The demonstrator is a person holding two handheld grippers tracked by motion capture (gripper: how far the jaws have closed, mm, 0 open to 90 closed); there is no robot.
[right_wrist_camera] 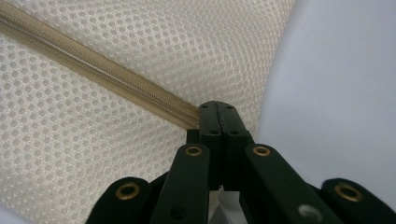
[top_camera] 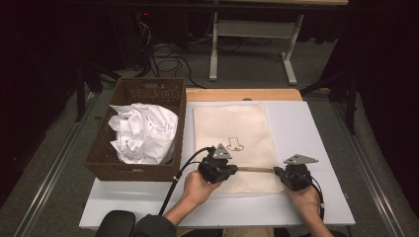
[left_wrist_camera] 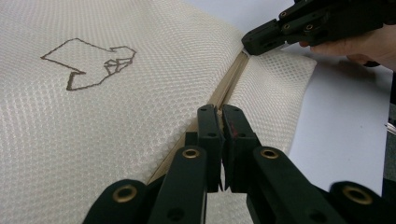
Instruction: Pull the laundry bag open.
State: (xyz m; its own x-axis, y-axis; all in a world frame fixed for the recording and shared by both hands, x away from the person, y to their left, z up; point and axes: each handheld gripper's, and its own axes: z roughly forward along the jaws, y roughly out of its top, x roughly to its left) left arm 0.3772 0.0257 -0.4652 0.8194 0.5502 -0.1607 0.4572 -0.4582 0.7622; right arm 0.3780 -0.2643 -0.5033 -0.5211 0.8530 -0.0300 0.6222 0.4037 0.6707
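Mesh bag: the cream mesh bag (top_camera: pixel 232 143) lies flat on the white table (top_camera: pixel 316 148), a small outline drawing (top_camera: pixel 235 143) printed on it (a boot, perhaps).
Zipper: the tan zipper (left_wrist_camera: pixel 229 81) runs along the bag's near edge, between the two grippers.
Left gripper: the left gripper (left_wrist_camera: pixel 221 122) is clenched on the zipper line.
Right gripper: the right gripper (right_wrist_camera: pixel 218 116) is clamped on the zipper's end at the bag's corner.
Basket: a brown wicker basket (top_camera: pixel 104 153) stands just left of the bag, holding crumpled white cloth (top_camera: pixel 143 132).
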